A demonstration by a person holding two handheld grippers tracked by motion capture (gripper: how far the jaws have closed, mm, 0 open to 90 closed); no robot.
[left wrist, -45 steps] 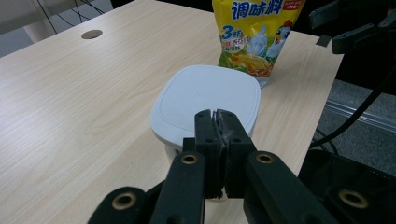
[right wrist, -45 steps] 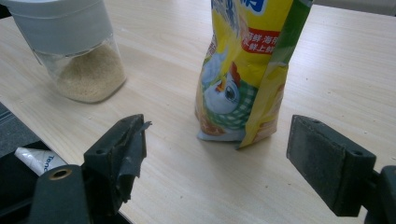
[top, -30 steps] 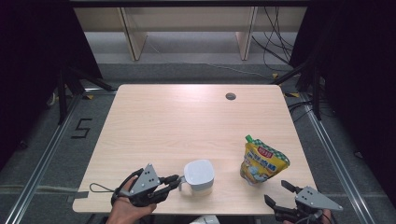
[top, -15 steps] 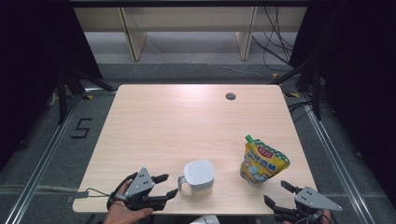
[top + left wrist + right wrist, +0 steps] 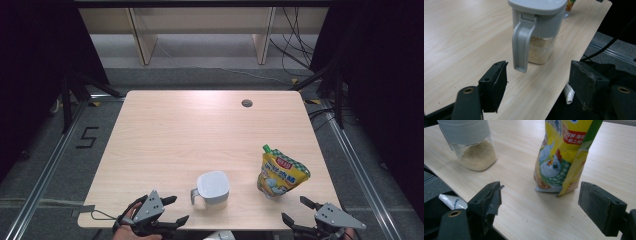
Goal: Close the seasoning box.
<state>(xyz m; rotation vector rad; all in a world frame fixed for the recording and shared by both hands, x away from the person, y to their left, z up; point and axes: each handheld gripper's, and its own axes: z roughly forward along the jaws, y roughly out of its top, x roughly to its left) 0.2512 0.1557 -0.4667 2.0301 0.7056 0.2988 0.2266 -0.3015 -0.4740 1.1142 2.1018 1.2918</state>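
Note:
A clear container with a grey lid and handle point(image 5: 212, 188) stands near the table's front edge, partly filled with pale granules point(image 5: 540, 48). Its handle point(image 5: 521, 47) points toward my left gripper point(image 5: 174, 210), which is open and a short way off, empty. A yellow and green pouch with a chicken picture point(image 5: 280, 171) stands upright to the right of the container point(image 5: 469, 147). My right gripper point(image 5: 296, 210) is open just in front of the pouch point(image 5: 560, 157), holding nothing.
The wooden table point(image 5: 200, 135) has a round cable hole point(image 5: 246, 103) at the back right. A small white tube point(image 5: 451, 202) lies below the table's front edge. Shelving and cables sit beyond the far edge.
My left gripper has drawn back from the container's handle toward the table's front edge. The right gripper has stayed in place.

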